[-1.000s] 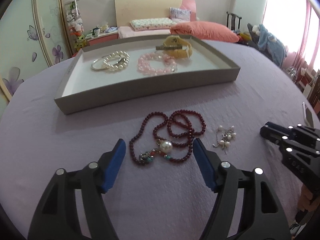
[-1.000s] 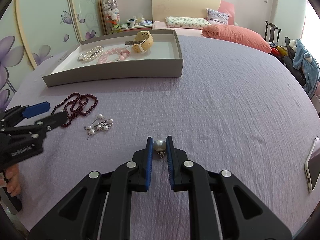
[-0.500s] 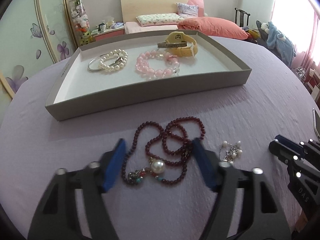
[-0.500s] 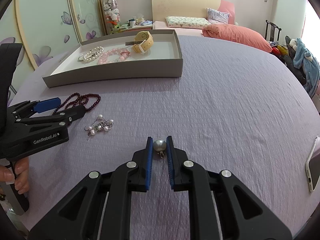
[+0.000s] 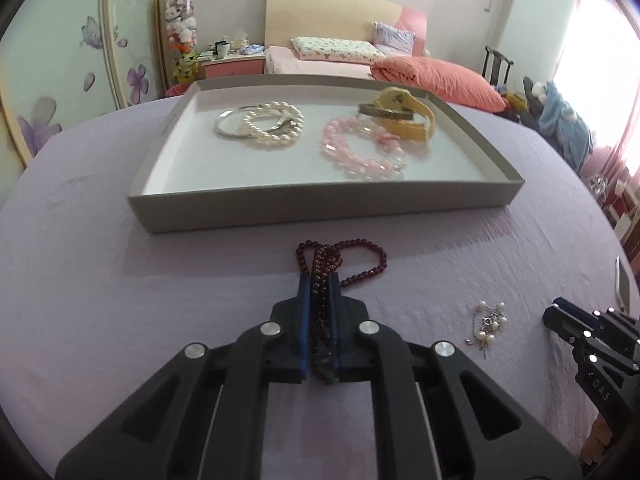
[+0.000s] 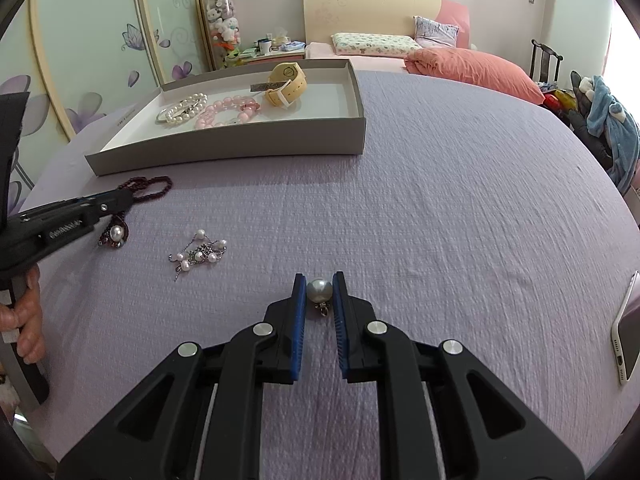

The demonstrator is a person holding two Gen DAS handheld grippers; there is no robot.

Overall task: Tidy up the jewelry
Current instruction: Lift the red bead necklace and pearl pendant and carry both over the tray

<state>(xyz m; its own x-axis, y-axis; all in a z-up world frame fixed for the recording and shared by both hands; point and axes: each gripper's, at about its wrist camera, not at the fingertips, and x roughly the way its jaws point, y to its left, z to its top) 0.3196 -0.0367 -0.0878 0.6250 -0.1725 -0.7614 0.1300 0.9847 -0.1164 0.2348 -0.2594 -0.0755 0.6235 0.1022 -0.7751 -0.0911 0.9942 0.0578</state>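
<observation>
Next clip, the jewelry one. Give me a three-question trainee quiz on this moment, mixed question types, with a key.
1. True or false: the left gripper is shut on the dark red bead necklace.
2. What does the right gripper hold? A) the pearl pendant B) a pink bracelet C) a yellow watch
3. Fill in: the small pearl cluster piece lies loose on the ______, outside the grey tray.

Key
1. True; its pads clamp the strands.
2. A; the pearl sits between the blue pads.
3. Purple bedspread.
</observation>
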